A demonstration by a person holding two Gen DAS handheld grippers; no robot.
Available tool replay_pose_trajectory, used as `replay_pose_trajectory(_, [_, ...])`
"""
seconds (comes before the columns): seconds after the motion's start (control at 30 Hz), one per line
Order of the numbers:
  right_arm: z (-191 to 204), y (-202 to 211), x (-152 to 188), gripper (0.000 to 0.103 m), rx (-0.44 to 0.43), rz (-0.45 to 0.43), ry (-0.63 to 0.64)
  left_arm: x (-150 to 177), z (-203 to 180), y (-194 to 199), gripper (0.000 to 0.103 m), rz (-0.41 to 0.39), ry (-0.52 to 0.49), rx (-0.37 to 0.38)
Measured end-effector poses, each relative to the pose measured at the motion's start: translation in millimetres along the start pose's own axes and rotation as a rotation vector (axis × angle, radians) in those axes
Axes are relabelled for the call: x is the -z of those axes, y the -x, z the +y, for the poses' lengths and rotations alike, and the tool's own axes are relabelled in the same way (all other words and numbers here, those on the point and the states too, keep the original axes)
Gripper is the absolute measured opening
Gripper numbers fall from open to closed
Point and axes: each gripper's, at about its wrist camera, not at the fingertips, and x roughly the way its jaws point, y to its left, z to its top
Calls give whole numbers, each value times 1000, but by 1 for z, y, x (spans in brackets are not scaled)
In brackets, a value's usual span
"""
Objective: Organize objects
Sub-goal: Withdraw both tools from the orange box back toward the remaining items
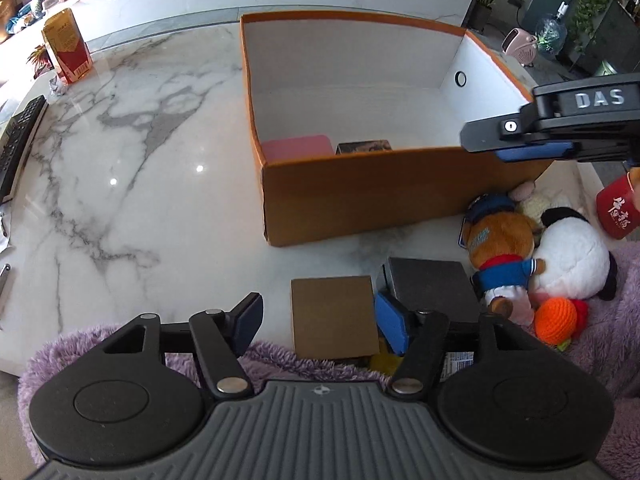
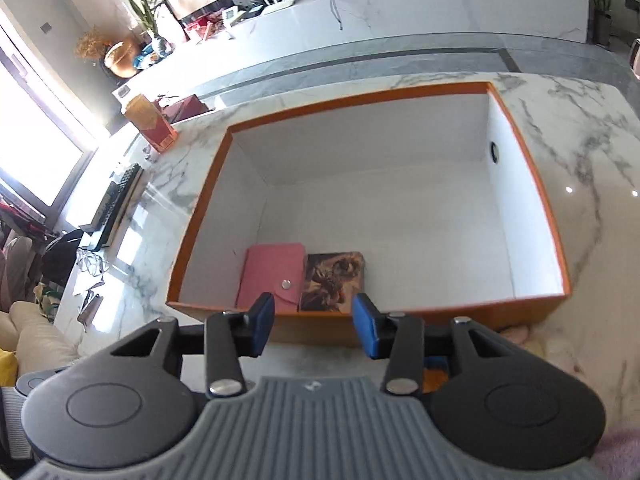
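The left gripper [image 1: 320, 320] is hovering spread and empty over a brown cardboard piece [image 1: 334, 316] on the marble surface [image 1: 120, 184]. Rightward, the pink wallet [image 2: 272, 280] and picture card [image 2: 334, 282] are lying side by side in the orange box [image 2: 400, 94], while the right gripper [image 2: 314, 328] is hovering spread and empty at its near wall.

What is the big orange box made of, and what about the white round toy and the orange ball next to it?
The orange box looks like matte cardboard: thin flat walls, white inside. The white round toy seems soft plush, since its surface is fuzzy. The orange ball looks like knitted or crocheted yarn, going by its looped stitch texture, though it is small in view.
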Motion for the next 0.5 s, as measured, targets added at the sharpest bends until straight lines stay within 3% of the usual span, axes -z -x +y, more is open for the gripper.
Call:
replay_pose_trajectory(0.1, [-10, 4, 17, 47, -50, 34, -66, 7, -6, -7, 76, 17, -2, -16])
replay_pose_trajectory(0.23, [-18, -1, 41, 48, -53, 88, -95, 9, -11, -14, 79, 20, 0, -13])
replay_pose_trajectory(0.4, [-34, -23, 58, 55, -105, 193, -191, 10, -15, -23, 79, 38, 3, -31])
replay_pose_trajectory(0.5, [-38, -33, 63, 55, -83, 232, -212, 10, -18, -26, 79, 46, 0, -32])
